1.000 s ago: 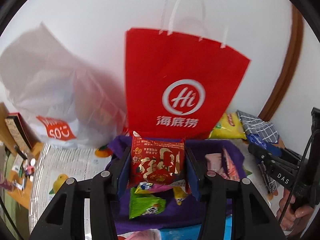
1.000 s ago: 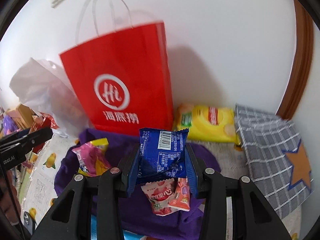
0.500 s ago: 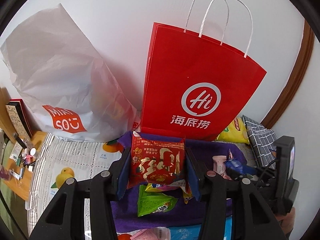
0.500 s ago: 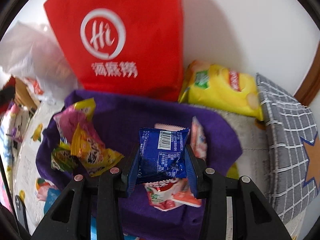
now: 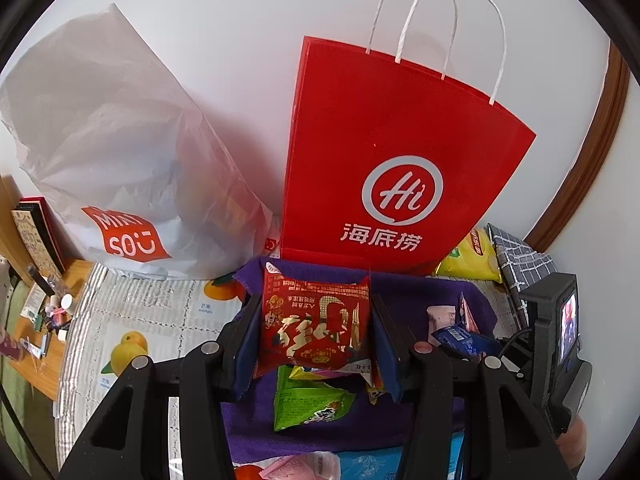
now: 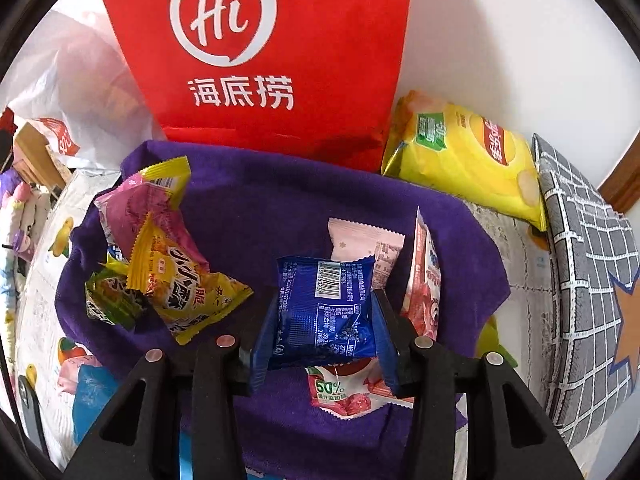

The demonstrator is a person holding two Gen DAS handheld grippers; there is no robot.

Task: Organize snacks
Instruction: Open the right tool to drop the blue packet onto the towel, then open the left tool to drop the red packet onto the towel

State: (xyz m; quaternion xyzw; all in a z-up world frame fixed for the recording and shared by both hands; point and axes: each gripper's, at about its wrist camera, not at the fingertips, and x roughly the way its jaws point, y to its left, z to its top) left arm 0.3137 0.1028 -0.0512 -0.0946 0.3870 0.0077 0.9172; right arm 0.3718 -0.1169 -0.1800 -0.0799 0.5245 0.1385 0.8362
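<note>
Both grippers pointed steeply down over a purple cloth (image 6: pixel 256 208) strewn with snacks. The left gripper (image 5: pixel 316 334) hung above the cloth's near side, facing the red paper bag (image 5: pixel 392 168) against the wall. Between its pads it clamped a red snack packet (image 5: pixel 316 328), square and glossy with gold characters (printed upside down from this view), held upright. Its jaws stood part-way open, pressed on the packet's two side edges.

The right gripper (image 6: pixel 322 320) sat low over the cloth's right half. It held a blue snack packet (image 6: pixel 326 308), crinkled, barcode side up, above a pink-and-red fruit packet (image 6: pixel 344 392) lying on the cloth. Its jaws had just been opening a little, the blue packet between them and the pads touching its sides. A yellow packet (image 6: pixel 180 284) lay to its left.
</note>
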